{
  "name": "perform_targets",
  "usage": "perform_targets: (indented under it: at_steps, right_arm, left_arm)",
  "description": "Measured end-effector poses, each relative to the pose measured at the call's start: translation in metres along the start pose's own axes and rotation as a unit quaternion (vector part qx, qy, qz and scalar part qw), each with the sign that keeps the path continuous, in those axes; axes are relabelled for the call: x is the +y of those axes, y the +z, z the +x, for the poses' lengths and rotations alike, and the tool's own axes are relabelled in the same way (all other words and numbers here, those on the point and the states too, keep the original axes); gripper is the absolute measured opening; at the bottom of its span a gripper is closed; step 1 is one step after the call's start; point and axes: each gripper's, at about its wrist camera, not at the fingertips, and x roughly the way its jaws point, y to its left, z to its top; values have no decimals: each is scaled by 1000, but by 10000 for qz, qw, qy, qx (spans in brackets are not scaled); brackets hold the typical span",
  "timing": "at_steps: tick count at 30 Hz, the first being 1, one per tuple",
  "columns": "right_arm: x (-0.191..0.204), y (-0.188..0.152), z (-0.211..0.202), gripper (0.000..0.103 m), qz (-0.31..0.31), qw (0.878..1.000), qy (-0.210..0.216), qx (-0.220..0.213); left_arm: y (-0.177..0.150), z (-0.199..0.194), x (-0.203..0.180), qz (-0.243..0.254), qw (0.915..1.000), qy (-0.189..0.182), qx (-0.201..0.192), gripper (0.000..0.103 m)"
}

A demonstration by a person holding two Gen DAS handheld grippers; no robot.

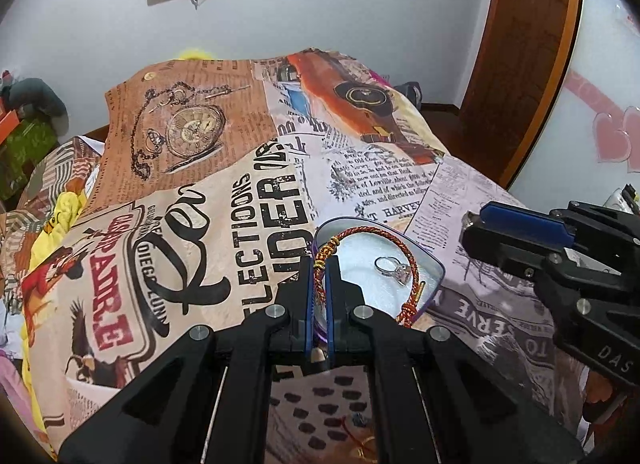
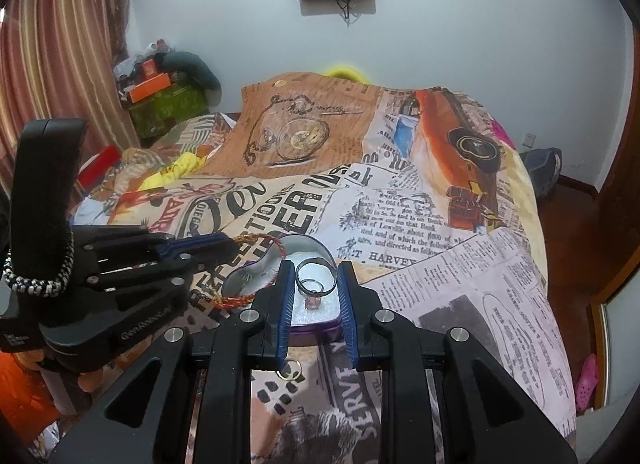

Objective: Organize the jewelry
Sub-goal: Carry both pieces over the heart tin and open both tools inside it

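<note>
- Bracelet (image 1: 362, 242), braided red-gold cord, pinched by left hand-held gripper (image 1: 319, 264), draped over heart-shaped tin (image 1: 434, 264) on bed (image 1: 200, 244).
- Ring (image 1: 394, 268) lies inside the tin.
- Right hand-held gripper (image 2: 316, 276) spread, beside tin.

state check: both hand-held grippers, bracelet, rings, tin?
left hand-held gripper: shut on the bracelet
right hand-held gripper: open, holding nothing
bracelet: pinched at one side, looped over the tin
tin: open, no lid in view
stone ring: lying loose inside the tin
gold ring: lying on the bedspread, outside the tin
</note>
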Motion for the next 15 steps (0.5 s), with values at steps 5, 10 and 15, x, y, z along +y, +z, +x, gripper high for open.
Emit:
perform_targets:
  at_steps: [5, 10, 15]
  right_arm:
    - [-5, 0, 12, 20, -2, 9999, 69, 120]
    - [-8, -1, 21, 20, 74, 9994, 238, 238]
    - [-5, -3, 34, 20, -42, 9987, 263, 446]
  left_arm:
    - [-1, 13, -3, 89, 9999, -5, 101, 3]
    - [-2, 21, -6, 167, 9997, 16, 159, 3]
    - [0, 24, -7, 182, 9996, -84, 202, 3]
